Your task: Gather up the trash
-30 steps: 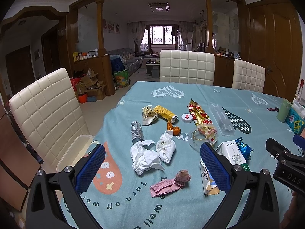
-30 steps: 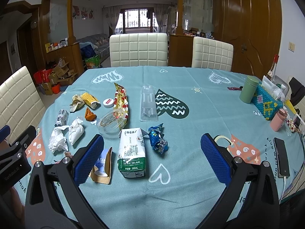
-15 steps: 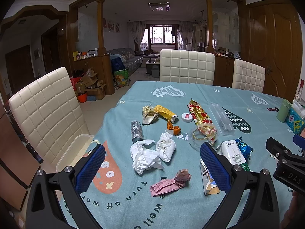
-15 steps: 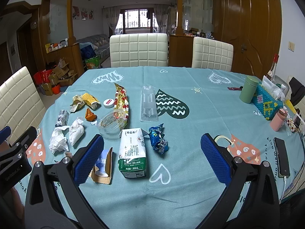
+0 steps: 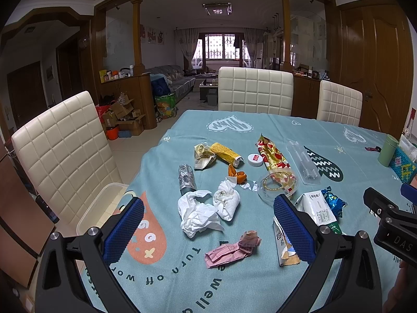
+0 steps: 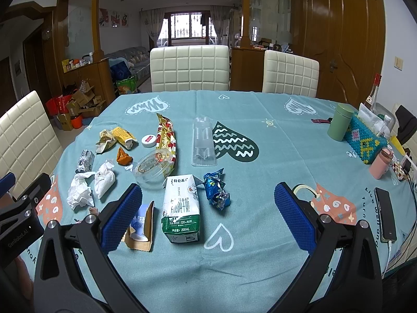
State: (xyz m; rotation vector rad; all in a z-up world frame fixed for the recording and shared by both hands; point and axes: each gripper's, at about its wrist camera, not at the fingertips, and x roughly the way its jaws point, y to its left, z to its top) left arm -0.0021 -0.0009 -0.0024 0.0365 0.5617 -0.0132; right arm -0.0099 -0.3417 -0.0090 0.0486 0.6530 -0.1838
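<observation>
Trash [image 5: 198, 212] is being left uncollected across the worktop [image 6: 273, 143], with each gripper [image 5: 206, 220] [image 6: 208, 211] being held wide and empty.

We see soft, even daylight from the far window [image 5: 221, 49], blown out to white. Shadows on the table [image 6: 260, 156] fall faint. Fisheye bends the doors [image 6: 341, 34] and darkens corners. Focus sharp throughout, no motion blur.

A teal tablecloth [image 6: 260, 156] printed with hearts is ringed by cream quilted chairs [image 6: 189, 67]. A green canister [image 6: 340, 125], a beaded tissue box [image 6: 365, 143], a pink cup [image 6: 381, 163] and a charging phone [image 6: 385, 214] are seen along one edge.
</observation>
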